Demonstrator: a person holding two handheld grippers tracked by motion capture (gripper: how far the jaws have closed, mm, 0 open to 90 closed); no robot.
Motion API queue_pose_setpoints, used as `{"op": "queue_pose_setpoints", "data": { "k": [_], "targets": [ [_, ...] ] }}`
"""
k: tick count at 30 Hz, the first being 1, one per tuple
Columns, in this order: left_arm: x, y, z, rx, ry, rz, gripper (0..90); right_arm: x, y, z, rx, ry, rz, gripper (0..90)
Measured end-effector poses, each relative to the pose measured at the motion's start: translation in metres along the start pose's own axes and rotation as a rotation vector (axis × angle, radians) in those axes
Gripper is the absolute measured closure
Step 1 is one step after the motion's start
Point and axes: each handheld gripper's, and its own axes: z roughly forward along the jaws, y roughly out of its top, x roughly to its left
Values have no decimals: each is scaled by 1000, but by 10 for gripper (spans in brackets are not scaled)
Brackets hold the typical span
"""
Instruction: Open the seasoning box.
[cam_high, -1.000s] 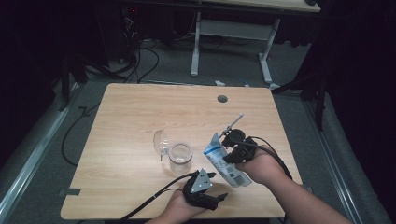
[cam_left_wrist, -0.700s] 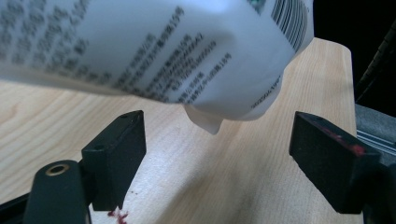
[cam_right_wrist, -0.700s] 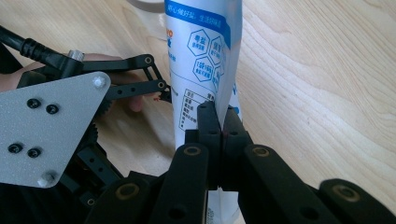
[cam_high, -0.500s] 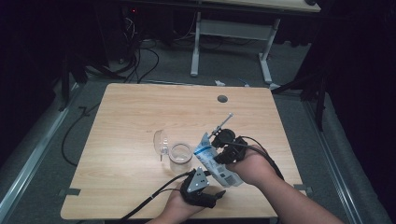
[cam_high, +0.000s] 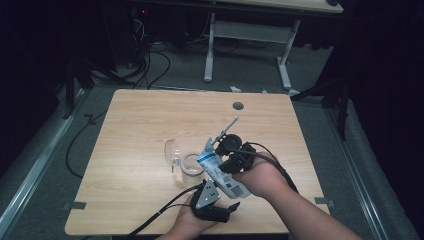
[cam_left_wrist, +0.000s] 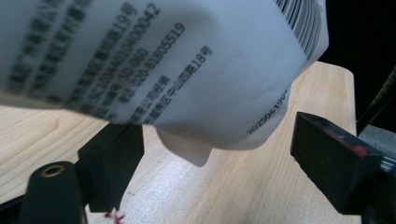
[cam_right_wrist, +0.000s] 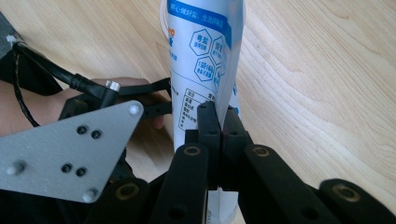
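Black two-fingered grippers (cam_high: 235, 151), grey triangular plate (cam_high: 207, 193), black cables (cam_high: 160, 212)

pouch (cam_high: 218, 170): white, blue print | table (cam_high: 140, 125): light wood grain | tongs (cam_right_wrist: 219, 122): black

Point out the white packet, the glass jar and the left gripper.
white packet (cam_high: 220, 172), high view, on its printed side.
glass jar (cam_high: 191, 164), high view, on its rim.
left gripper (cam_high: 235, 205), high view, between its jaw tips.

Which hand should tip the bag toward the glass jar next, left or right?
Right, probably. The right tongs are already shut on the bag, which hangs beside the jar. The left tongs stand open below the bag, gripping nothing.
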Motion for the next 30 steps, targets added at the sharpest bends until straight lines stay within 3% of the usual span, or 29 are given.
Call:
{"op": "queue_pose_setpoints", "data": {
  "k": [6,11,17,24,30],
  "targets": [
    [1,1,-2,-12,32,4,333,0,2,4,0,6,1,900],
    [0,0,-5,-8,46,15,401,-1,1,5,-7,7,4,900],
    [-5,0,-8,6,36,28,451,-2,1,7,2,7,-7,900],
    [-7,1,-12,22,21,13,470,-3,3,13,5,13,-6,900],
    [-8,4,-13,30,39,18,480,-5,6,17,3,17,-9,900]
  ]
}}
